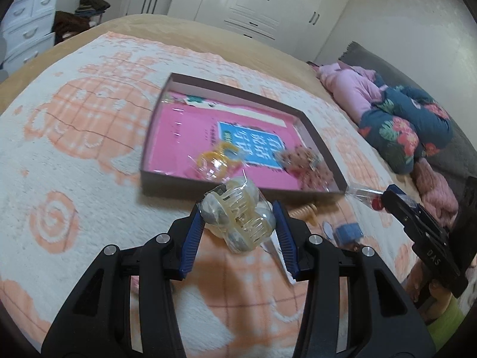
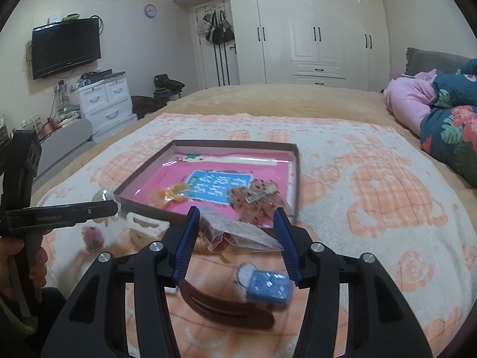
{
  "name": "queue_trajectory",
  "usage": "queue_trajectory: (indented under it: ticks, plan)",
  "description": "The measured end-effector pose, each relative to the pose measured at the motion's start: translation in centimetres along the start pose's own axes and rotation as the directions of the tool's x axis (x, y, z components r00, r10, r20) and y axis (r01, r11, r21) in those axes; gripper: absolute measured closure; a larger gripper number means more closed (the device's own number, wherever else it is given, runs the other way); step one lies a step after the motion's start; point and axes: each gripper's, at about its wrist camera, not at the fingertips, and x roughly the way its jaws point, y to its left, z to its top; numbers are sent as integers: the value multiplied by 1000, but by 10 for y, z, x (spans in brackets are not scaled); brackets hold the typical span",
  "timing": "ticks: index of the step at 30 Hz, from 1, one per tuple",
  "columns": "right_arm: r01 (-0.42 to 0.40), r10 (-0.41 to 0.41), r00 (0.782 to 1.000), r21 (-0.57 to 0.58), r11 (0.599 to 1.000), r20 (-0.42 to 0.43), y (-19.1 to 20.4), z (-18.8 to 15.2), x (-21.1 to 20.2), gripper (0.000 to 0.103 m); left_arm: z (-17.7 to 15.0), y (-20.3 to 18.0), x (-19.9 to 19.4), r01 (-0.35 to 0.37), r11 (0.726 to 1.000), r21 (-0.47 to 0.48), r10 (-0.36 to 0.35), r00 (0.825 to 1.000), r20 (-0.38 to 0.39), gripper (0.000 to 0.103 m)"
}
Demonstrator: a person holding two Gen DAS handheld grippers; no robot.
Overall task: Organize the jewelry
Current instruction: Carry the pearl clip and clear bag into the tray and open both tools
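Note:
My left gripper (image 1: 238,217) is shut on a clear-yellowish hair claw clip in a plastic bag (image 1: 238,214), held above the blanket just in front of the shallow brown box (image 1: 238,92). The box has a pink lining and holds a yellow bagged piece (image 1: 216,158) and a pink dotted hair clip (image 1: 307,164). My right gripper (image 2: 237,223) is shut on a clear bag with a red piece (image 2: 235,235), near the box's front edge (image 2: 143,208). In the left wrist view the right gripper (image 1: 384,198) shows with that bag (image 1: 365,195).
On the blanket lie a dark brown hair clip (image 2: 226,307), a blue bagged item (image 2: 268,286), a white clip (image 2: 146,223) and a pink piece (image 2: 92,235). Pillows and folded bedding (image 2: 447,119) lie at the right. A dresser (image 2: 104,101) stands beyond the bed.

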Motion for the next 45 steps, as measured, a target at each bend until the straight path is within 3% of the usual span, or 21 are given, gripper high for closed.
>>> queue_trajectory:
  ticks: [9,24,34,45]
  plan:
    - [-22,22,1000,-25,999,-6,16,20,30,54,26,28,7,-26,998,-57,27,999,23,66]
    - [21,-22,999,-39,999,-40,17,46,83,54,68,42,43,-59,991,-122,65,997,46,65]
    - [66,-72,992,-55,996,-108,8,56,127,54,74,31,76,-67,995,-75,67,998,-7,65]
    - [108,-120,977,-76,991,-174,5,60,170,53,71,38,84,-70,994,-83,69,997,-16,65]
